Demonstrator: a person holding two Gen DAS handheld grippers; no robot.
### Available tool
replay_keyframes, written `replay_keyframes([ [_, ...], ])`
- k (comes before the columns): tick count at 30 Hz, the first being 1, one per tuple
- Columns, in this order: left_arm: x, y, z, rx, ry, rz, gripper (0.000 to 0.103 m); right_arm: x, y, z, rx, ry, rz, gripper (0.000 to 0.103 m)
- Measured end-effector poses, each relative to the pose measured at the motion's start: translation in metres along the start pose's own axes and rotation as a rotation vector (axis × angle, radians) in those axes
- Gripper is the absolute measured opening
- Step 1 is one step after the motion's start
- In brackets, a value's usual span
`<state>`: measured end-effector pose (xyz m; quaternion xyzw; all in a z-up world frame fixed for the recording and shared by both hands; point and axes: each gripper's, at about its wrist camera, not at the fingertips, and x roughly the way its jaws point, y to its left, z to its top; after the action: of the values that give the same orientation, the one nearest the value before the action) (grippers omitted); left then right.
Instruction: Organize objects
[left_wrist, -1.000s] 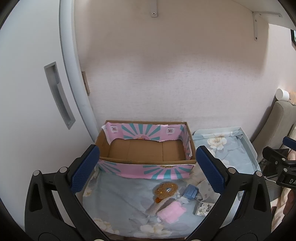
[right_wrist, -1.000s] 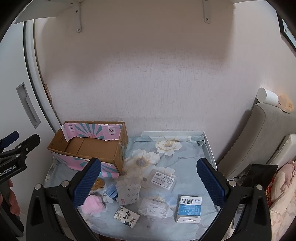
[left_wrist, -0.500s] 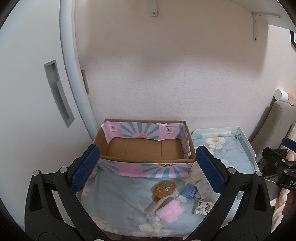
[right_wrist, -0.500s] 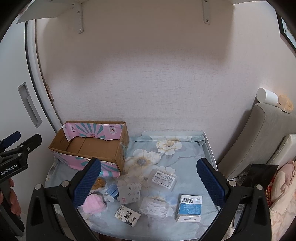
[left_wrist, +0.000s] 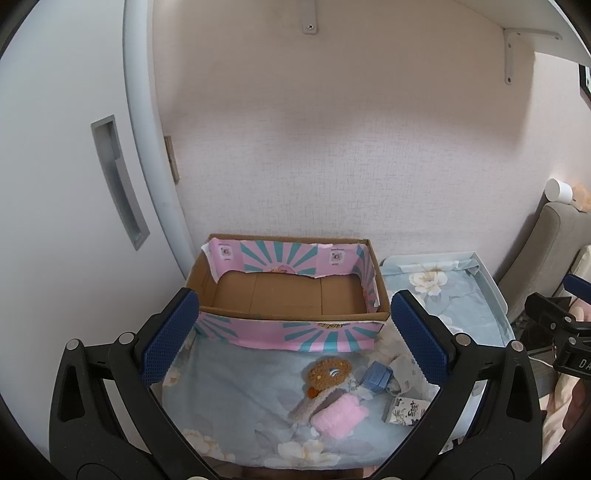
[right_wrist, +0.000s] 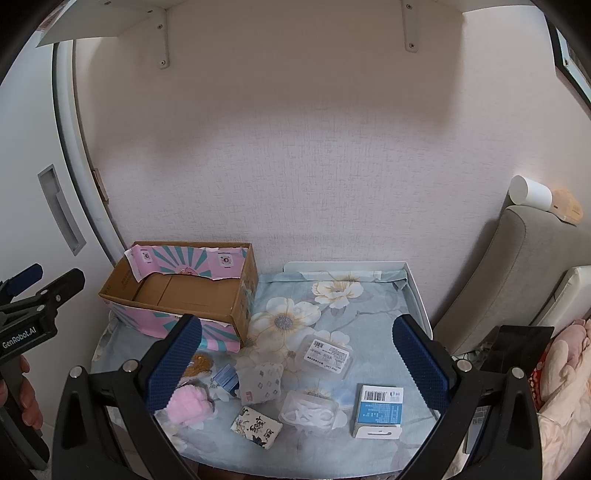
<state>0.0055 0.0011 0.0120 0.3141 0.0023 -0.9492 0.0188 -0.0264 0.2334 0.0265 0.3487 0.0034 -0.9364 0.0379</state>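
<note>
An empty pink-and-teal cardboard box (left_wrist: 288, 295) (right_wrist: 184, 291) stands at the back left of a floral-cloth tray table (right_wrist: 369, 295). In front of it lie a pink fluffy item (left_wrist: 341, 416) (right_wrist: 188, 404), a brown round plush (left_wrist: 328, 371), a small blue box (left_wrist: 376, 376) (right_wrist: 226, 376), a patterned pouch (right_wrist: 256, 431), a white patterned packet (right_wrist: 260, 380), two clear plastic packs (right_wrist: 327, 356) (right_wrist: 308, 410) and a blue-white carton (right_wrist: 378, 408). My left gripper (left_wrist: 291, 347) is open above the items. My right gripper (right_wrist: 295, 365) is open, high over the table.
A white door with a recessed handle (left_wrist: 118, 181) stands left. A grey sofa arm (right_wrist: 517, 277) with a white roll (right_wrist: 530, 190) is right. Wall shelf brackets (right_wrist: 162, 37) are overhead. The tray's raised rim (right_wrist: 417, 295) borders the right side.
Both grippers have drawn back and risen slightly, so the table and box sit a little lower and smaller in view. Nothing on the table has moved.
</note>
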Motion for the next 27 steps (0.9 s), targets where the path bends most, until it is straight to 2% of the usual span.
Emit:
replay_keyframes([
  [27,-0.0050,0.0073,-0.0009,-0.013,-0.001,-0.026,0.103,-0.0075,0.0025,-0.0080,0.008,-0.006,-0.013,0.103],
])
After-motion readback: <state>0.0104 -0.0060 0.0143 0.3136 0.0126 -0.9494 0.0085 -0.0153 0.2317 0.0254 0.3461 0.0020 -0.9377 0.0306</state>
